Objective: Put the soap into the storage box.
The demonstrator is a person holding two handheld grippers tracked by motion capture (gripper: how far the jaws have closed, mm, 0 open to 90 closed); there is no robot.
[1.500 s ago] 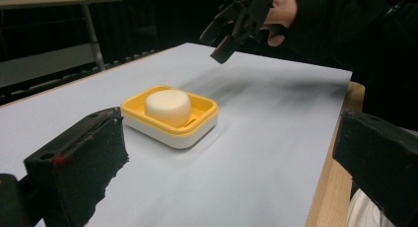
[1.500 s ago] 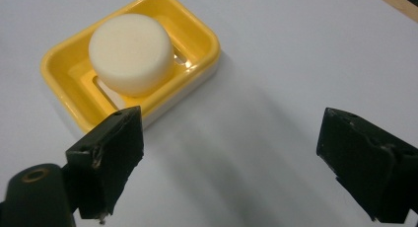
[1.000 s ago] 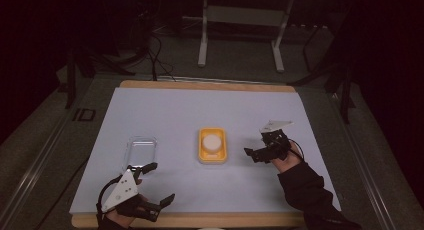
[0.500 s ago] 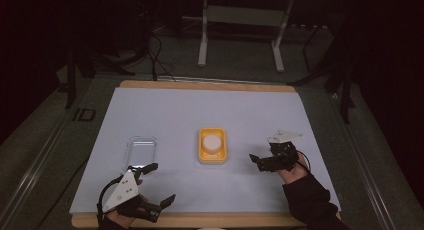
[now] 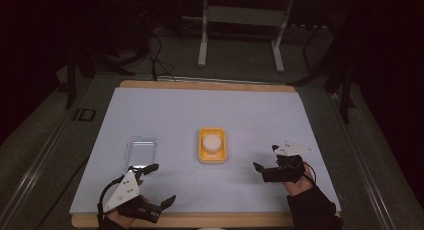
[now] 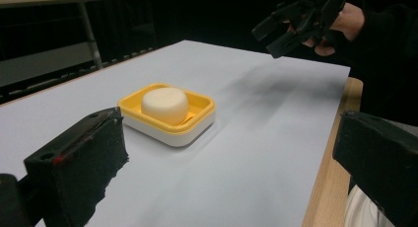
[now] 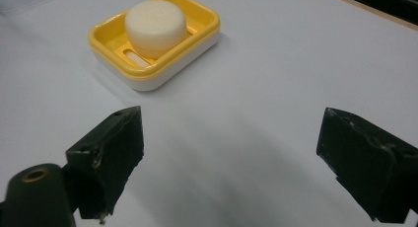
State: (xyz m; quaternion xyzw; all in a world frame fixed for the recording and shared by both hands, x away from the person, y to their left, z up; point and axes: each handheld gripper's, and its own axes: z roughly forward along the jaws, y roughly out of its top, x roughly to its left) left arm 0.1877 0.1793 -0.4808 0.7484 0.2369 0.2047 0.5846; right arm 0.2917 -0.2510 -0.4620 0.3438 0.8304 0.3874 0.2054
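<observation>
Soap dish (image 5: 212, 145) sits mid-frame in the high view, yellow tray on a white base, round white soap (image 5: 212, 140) lying in it. Long axis runs top-to-bottom of the frame.

Right tool (image 5: 266, 162) is at lower right, jaws spread wide, nothing held. The dish lies up-left of it; in the right gripper view the dish (image 7: 154, 38) is at upper left, ahead of the jaws, with bare bench between. Judgement: right is the nearer one and better lined up.

Left tool (image 5: 159, 184) is at the bottom left by the bench (image 5: 165, 110) edge, also wide open and empty. Dish is up-right of it, farther off. In the left gripper view the dish (image 6: 167, 113) is centre-left and the right tool (image 6: 276, 32) hangs at upper right, above the surface.

Clear lid (image 5: 139, 153) lies flat left of the dish, apart from it, just above the left tool. Not in the right tool's path; nothing blocks that approach. For the left, I'd judge the lid the closer target.
</observation>
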